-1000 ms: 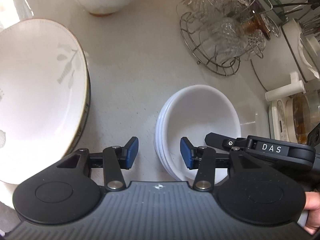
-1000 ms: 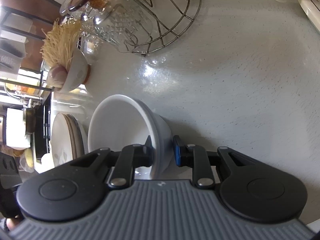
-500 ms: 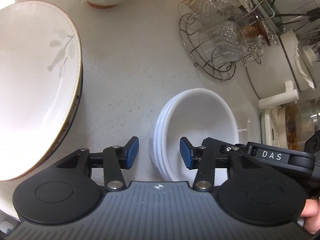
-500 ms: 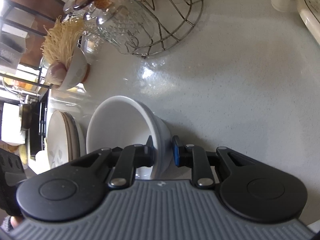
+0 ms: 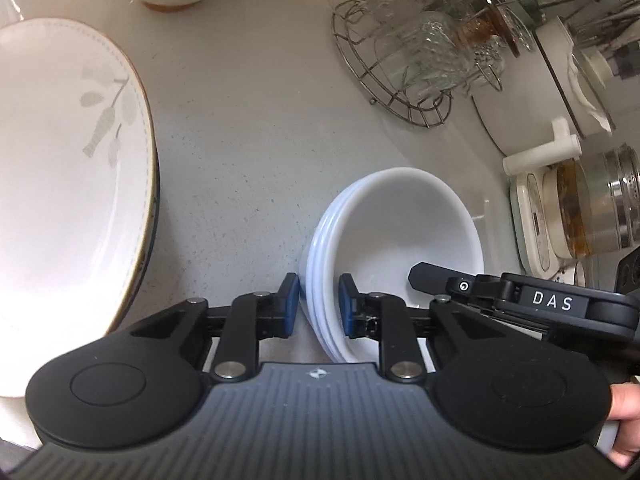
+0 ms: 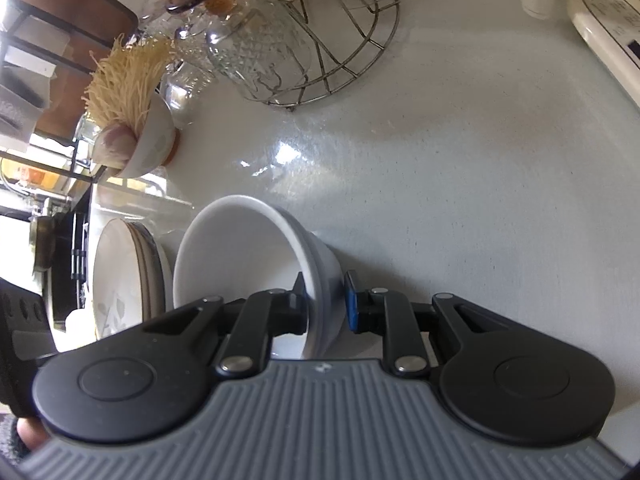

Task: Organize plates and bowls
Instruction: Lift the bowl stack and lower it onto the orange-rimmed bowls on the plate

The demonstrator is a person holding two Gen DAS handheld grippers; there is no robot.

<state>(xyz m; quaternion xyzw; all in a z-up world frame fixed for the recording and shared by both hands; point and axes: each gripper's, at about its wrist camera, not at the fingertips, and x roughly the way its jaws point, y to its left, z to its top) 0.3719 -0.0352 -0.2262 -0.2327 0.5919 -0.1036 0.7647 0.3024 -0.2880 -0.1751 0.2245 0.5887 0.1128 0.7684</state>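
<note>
A stack of white bowls (image 5: 400,216) stands on the grey counter. Its near left rim sits between the blue pads of my left gripper (image 5: 319,305), whose jaws are closing and touch the rim on both sides. My right gripper (image 6: 326,304) is shut on the opposite rim of the bowl stack (image 6: 240,256), one finger inside and one outside. That inside finger (image 5: 428,274) shows in the left wrist view. A stack of large white plates with a leaf pattern (image 5: 60,184) lies to the left of the bowls, also visible as the plates (image 6: 116,280) in the right wrist view.
A wire rack of glassware (image 5: 412,52) stands behind the bowls. A bowl of dry noodles (image 6: 136,132) sits at the back left. A cream appliance (image 5: 536,216) and a glass pot (image 5: 592,208) crowd the right. A person's fingers (image 5: 624,420) hold the right gripper.
My left gripper's jaws narrowed from wide apart onto the rim of the bowl stack. The right gripper kept its grip on the other rim.
</note>
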